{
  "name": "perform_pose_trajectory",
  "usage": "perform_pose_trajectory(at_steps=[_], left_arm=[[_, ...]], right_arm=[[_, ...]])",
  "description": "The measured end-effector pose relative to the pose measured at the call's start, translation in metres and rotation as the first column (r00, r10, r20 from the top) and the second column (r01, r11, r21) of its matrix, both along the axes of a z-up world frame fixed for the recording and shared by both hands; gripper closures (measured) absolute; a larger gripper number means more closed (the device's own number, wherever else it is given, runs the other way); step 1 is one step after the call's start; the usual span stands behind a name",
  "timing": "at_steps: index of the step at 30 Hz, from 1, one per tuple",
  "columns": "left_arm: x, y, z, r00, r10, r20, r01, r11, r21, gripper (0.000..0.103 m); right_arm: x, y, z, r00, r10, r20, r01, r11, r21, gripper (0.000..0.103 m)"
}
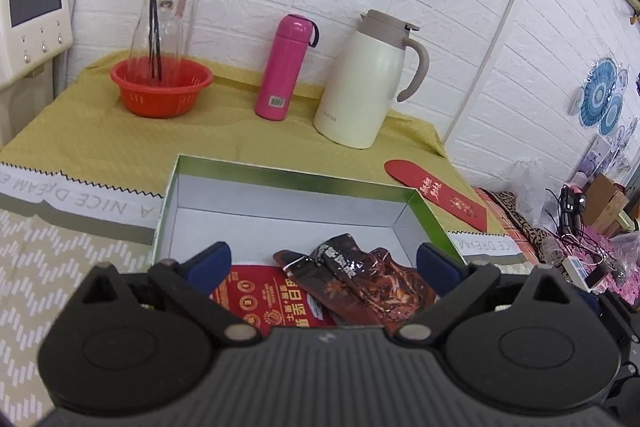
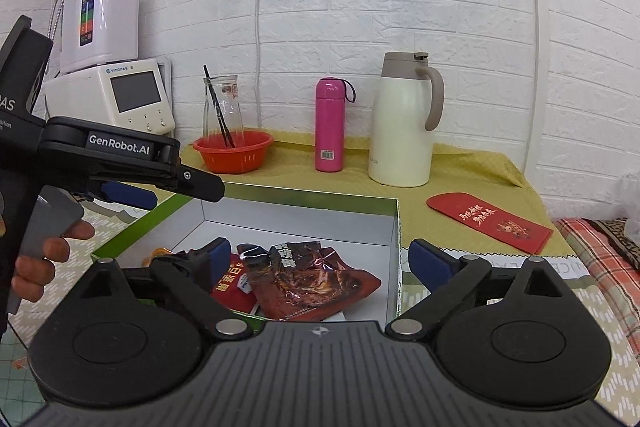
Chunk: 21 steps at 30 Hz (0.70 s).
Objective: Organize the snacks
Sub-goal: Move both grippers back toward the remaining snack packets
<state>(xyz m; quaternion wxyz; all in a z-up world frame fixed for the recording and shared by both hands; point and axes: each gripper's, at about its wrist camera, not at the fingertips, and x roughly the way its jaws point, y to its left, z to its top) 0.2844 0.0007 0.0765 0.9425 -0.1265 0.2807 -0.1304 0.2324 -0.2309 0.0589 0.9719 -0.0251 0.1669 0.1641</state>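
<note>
Both the left hand-held gripper and right hand-held gripper are wide open, holding nothing, because the snack packets now lie inside the box, toward its 6 o'clock side.

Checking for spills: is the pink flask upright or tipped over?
Upright. The pink flask stands on its base on the yellow cloth, cap on top, between the red basket and the white jug.

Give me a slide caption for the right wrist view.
Open right gripper over a box holding snack packets, left gripper alongside.
</note>
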Motion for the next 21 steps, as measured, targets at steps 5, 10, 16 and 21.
perform_pose_trajectory(at_steps=[5,10,16,21], left_arm=[[-0.039,0.002,0.011,1.0,-0.006,0.026,0.005,0.999,0.045,0.006],[-0.086,0.008,0.013,0.999,-0.018,0.039,0.014,0.995,0.097,0.006],[-0.135,0.02,-0.003,0.999,-0.043,0.017,0.041,0.994,0.104,0.006],[-0.163,0.034,-0.028,0.998,-0.054,-0.031,0.057,0.993,0.104,0.006]], right_arm=[[-0.031,0.006,0.013,1.0,0.017,-0.005,-0.017,1.0,0.009,0.0],[-0.068,0.004,0.018,1.0,0.017,-0.024,-0.017,0.999,0.032,0.0],[-0.111,-0.001,0.005,0.997,0.059,-0.048,-0.054,0.995,0.087,0.0],[-0.141,0.005,-0.019,0.993,0.074,-0.096,-0.065,0.994,0.093,0.0]])
